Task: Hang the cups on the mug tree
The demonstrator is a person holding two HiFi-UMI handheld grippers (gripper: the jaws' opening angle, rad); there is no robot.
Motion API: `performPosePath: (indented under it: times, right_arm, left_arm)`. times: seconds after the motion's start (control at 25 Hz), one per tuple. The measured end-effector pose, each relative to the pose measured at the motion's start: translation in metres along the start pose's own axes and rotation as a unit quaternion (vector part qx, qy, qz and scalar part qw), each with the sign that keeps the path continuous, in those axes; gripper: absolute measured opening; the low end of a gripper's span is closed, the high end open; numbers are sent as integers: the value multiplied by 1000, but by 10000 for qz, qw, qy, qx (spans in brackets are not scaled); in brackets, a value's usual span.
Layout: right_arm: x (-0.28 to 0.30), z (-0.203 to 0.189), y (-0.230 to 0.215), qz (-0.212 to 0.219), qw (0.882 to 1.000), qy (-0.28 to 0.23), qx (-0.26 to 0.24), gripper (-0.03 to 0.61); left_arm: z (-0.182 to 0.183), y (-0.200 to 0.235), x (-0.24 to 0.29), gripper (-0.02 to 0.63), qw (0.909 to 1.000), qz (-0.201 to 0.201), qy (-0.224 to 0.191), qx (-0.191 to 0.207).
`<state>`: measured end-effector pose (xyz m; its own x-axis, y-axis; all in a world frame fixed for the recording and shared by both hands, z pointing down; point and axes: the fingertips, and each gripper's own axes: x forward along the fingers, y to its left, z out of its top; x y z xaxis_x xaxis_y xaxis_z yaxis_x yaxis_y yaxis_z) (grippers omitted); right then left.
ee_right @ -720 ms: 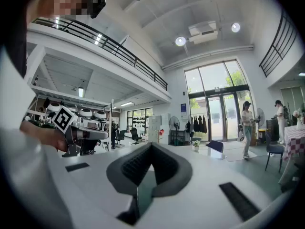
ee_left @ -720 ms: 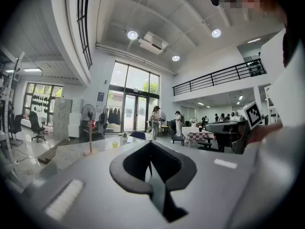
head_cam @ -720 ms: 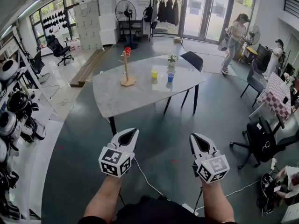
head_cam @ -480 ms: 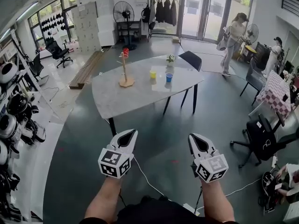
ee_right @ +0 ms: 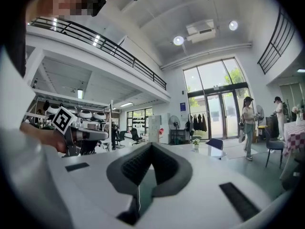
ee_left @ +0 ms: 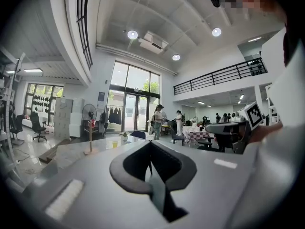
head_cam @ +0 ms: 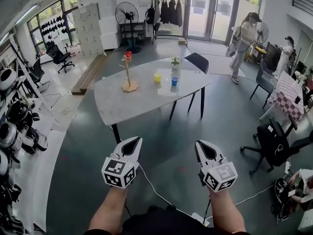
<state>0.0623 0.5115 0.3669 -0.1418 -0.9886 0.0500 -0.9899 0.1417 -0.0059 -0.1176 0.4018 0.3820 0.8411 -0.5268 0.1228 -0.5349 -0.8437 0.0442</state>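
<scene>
A wooden mug tree (head_cam: 129, 74) stands on the grey table (head_cam: 127, 104) far ahead, with a red cup (head_cam: 128, 55) hung near its top. A yellow cup (head_cam: 157, 77) and a blue cup (head_cam: 174, 81) stand on the table to its right. In the left gripper view the mug tree (ee_left: 90, 137) and yellow cup (ee_left: 115, 144) show small in the distance. My left gripper (head_cam: 138, 140) and right gripper (head_cam: 199, 144) are held over the floor, well short of the table. Both are shut with nothing in them, and their tips (ee_left: 150, 144) (ee_right: 151, 146) meet.
A small potted plant (head_cam: 176, 61) sits at the table's far edge, a dark chair (head_cam: 198, 62) behind it. People (head_cam: 243, 35) stand at the back right near glass doors. An office chair (head_cam: 275, 141) is at the right, shelves with helmets (head_cam: 10, 116) at the left. A cable (head_cam: 156, 192) crosses the floor.
The view has shifted slightly, so the table sits a little further left and higher. Both grippers have kept their place, shut.
</scene>
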Motion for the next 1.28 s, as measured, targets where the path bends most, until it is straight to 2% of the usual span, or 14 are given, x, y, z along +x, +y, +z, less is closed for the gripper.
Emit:
performPosePath:
  times: [0.28, 0.36, 0.4, 0.44, 0.52, 0.72, 0.84, 1.04, 1.28]
  right_arm:
    - [-6, 6, -4, -151, 9999, -72, 7, 13]
    - [-7, 5, -7, -196, 9998, -99, 31, 16]
    - [-7, 4, -9, -214, 9997, -93, 64, 41]
    - [-6, 3, -11, -229, 9997, -74, 100, 113]
    - [-6, 0, -13, -253, 9995, -35, 162, 153]
    - [-4, -1, -16, -243, 9994, -90, 247, 198]
    - [-4, 0, -18, -249, 9993, -124, 243, 246]
    - [-4, 0, -23, -239, 9989, -139, 376, 270]
    - [-25, 0, -41, -245, 9982, -311, 460, 270]
  left_arm:
    - [2, -6, 0, 25, 10000, -52, -79, 3]
    - [1, -8, 1, 134, 9999, -107, -61, 0]
    - [0, -9, 1, 156, 9999, -115, -44, -5]
    - [-2, -9, 1, 179, 9999, -108, -26, -10]
    - [-5, -8, 2, 205, 10000, -81, 10, -20]
    - [-14, -5, 1, 244, 9999, 43, 158, -52]
    - [-19, -1, 2, 288, 9995, 132, 278, -110]
    - [-26, -11, 8, 304, 9991, 47, 386, -196]
    - [-20, -40, 30, 304, 9996, -101, 243, -101]
